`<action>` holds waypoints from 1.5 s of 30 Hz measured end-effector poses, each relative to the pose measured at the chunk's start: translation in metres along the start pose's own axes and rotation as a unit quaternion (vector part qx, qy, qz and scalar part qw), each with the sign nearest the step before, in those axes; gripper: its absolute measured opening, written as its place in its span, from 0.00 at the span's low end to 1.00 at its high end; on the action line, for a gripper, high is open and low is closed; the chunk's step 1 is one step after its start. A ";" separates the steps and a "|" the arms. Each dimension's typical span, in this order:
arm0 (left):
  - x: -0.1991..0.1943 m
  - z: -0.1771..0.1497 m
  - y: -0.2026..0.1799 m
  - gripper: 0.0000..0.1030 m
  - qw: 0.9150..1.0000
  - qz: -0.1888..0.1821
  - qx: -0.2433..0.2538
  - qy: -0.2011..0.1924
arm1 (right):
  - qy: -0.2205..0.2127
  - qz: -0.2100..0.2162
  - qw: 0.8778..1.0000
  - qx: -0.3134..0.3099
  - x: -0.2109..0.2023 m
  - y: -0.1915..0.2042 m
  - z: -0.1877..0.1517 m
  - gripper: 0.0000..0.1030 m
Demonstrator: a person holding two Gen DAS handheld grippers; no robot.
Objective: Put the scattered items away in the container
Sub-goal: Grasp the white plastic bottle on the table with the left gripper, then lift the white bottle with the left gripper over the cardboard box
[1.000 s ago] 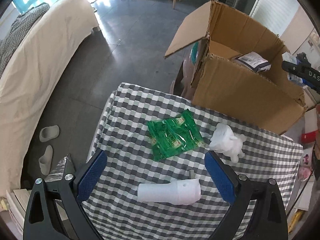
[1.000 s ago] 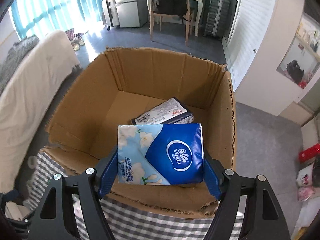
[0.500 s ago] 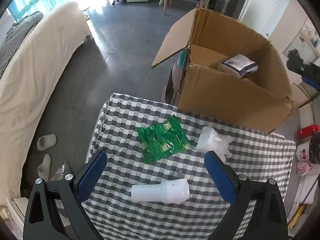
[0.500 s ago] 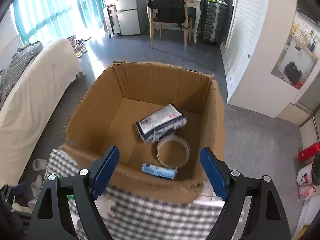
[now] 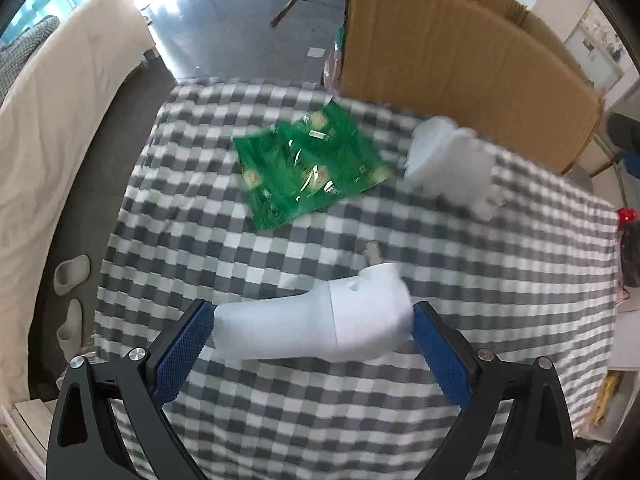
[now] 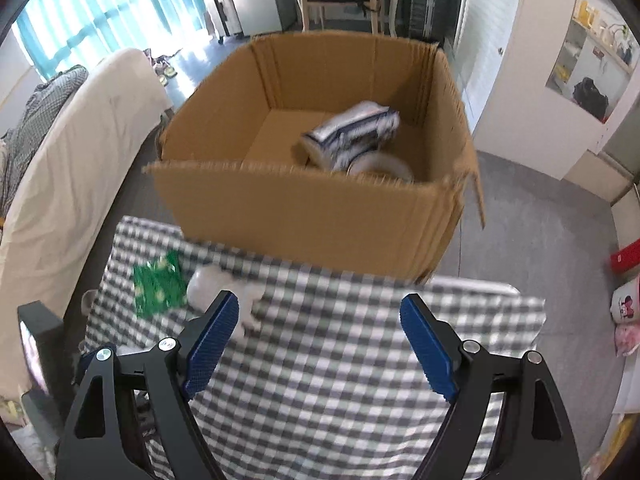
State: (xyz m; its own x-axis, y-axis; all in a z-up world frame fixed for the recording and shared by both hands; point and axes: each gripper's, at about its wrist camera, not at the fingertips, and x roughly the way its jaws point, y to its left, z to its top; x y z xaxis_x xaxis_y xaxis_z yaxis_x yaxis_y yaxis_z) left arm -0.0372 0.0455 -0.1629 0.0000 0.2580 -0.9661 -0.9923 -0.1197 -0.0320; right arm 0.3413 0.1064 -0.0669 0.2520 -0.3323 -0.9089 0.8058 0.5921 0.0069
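The white tube (image 5: pixel 316 322) is smooth, fat at one end, lying on the checked worktop (image 5: pixel 500 280) in front of the box (image 6: pixel 312 208). The left claw (image 5: pixel 310 350) is wide open around it. The right claw (image 6: pixel 320 340) is open and empty.

A white tube-shaped item (image 5: pixel 316 326) lies flat on the checked desk (image 5: pixel 400 420). At its 12 o'clock lies a green foil packet (image 5: pixel 308 168), at 1 o'clock a crumpled white wad (image 5: pixel 452 164). The open cardboard box (image 6: pixel 304 212) holds a blue-white pack (image 6: pixel 352 134) and a tape ring (image 6: pixel 384 166).
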 end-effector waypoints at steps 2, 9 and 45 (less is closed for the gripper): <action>0.002 -0.001 -0.004 1.00 1.000 0.006 0.017 -0.011 | 0.004 -0.002 1.000 0.001 0.003 0.004 -0.005 0.81; 0.015 -0.006 -0.010 1.00 0.998 -0.004 0.056 -0.024 | 0.008 -0.006 1.000 0.018 0.009 0.017 -0.002 0.81; -0.090 0.121 0.010 1.00 0.990 -0.045 0.059 -0.123 | 0.040 -0.007 0.990 0.133 0.041 0.028 -0.019 0.81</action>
State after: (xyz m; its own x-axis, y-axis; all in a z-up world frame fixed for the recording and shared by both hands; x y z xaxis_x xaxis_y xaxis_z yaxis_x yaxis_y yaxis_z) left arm -0.0619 0.1370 -0.0455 0.0727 0.4899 -0.8687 -0.9973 0.0234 -0.0702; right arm 0.3636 0.1231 -0.1124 0.2052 -0.2726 -0.9400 0.9239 0.3710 0.0941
